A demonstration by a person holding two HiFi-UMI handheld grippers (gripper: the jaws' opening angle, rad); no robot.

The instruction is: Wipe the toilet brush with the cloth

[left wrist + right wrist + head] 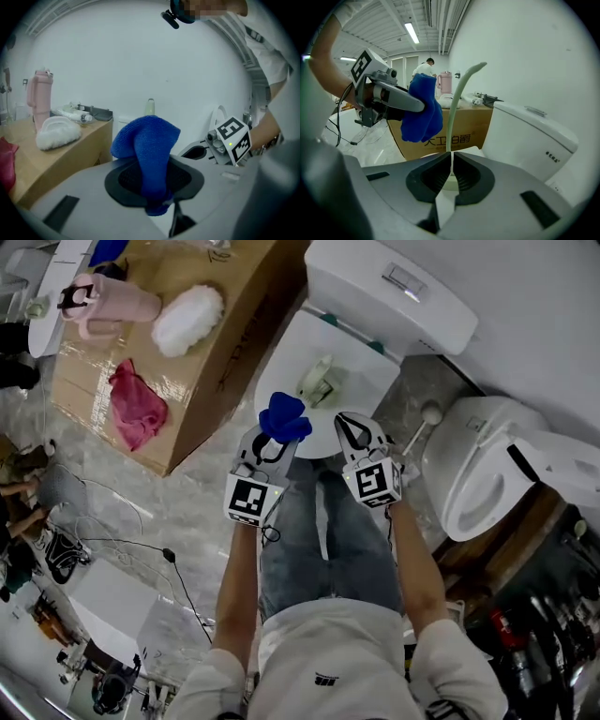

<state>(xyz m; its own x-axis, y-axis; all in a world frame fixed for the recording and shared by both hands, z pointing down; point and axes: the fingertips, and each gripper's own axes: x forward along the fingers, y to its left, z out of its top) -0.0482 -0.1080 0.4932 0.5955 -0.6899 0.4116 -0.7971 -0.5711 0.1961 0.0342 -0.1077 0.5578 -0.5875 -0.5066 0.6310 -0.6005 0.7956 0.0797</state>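
We look steeply down on a cardboard box (220,343) at 10 o'clock from our hands. It serves as a surface for smaller items. At 12 o'clock stands a white toilet (286,348), lid down, its tank (394,296) behind it. A second toilet (478,474), its bowl uncovered, sits at 3 o'clock, just beside the first. Our denim-clad legs fill the 6 o'clock side, over a pale marbled floor (178,512).

Our left gripper (154,180) hovers at the near edge of the closed lid, with the right gripper (451,157) just beside it at its 3 o'clock. The left gripper pinches a blue cloth (147,145), which bunches up and over the pads.

On the box, a pink cup (108,301) stands at 11 o'clock. A white fluffy pad (187,320) lies beside it, and a pink rag (136,404) lies nearer us.

The pale green brush (453,117) stands on the lid at 12 o'clock, just ahead of the right gripper. Its thin handle rises upright and hooks over at the top. The right gripper is all but pressed together, with only a thin slit between its pads, and it pinches nothing. The handle lines up with that slit, just beyond the tips. The cloth hangs at the handle's 9 o'clock, close to it but apart.
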